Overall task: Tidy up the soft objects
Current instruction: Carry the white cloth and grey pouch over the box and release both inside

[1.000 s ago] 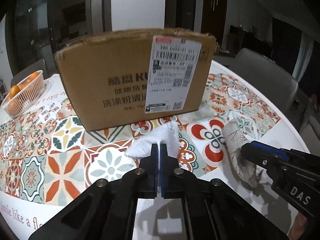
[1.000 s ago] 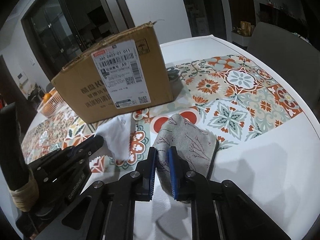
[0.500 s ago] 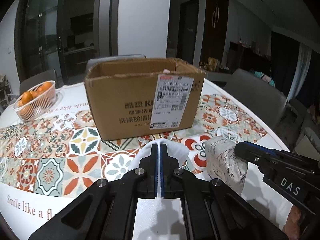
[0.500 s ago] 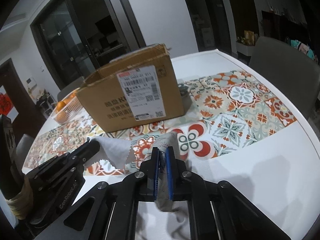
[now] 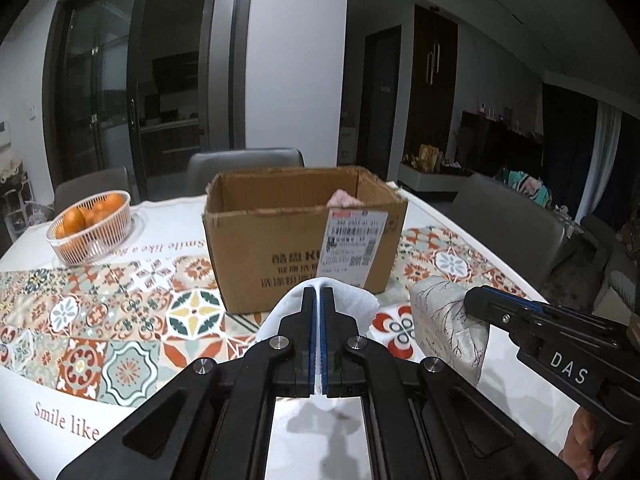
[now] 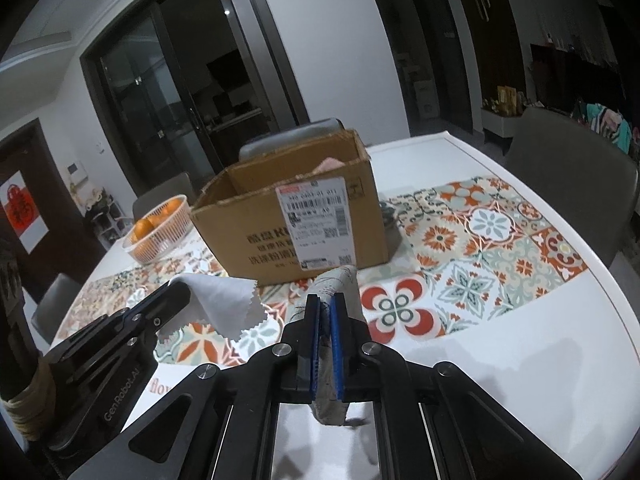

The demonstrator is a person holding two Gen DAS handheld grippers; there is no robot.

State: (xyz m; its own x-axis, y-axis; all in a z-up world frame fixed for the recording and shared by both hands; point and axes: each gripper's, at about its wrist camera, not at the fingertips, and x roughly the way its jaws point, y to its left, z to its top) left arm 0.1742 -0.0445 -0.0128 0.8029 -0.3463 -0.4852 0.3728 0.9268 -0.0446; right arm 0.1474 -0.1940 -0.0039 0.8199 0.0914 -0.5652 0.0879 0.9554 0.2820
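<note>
My left gripper (image 5: 320, 294) is shut on a white cloth (image 5: 360, 300), which hangs off the table; the right wrist view shows that white cloth (image 6: 224, 300) draped from it. My right gripper (image 6: 326, 304) is shut on a grey cloth (image 6: 340, 278) printed with dark branches, also lifted, and seen as the grey cloth (image 5: 444, 320) at the right of the left wrist view. Ahead of both stands an open cardboard box (image 5: 280, 248) with a shipping label. Something pink (image 5: 344, 199) lies inside it.
The table (image 6: 500, 340) has a patterned tile runner and a white rim. A basket of oranges (image 5: 90, 226) sits at the far left. A small dark object (image 6: 387, 216) stands to the right of the box. Grey chairs (image 5: 508, 224) ring the table.
Both grippers rose with their cloths, lifting them off the table. The right jaws closed tighter on the grey cloth. The box's open top has come into view.
</note>
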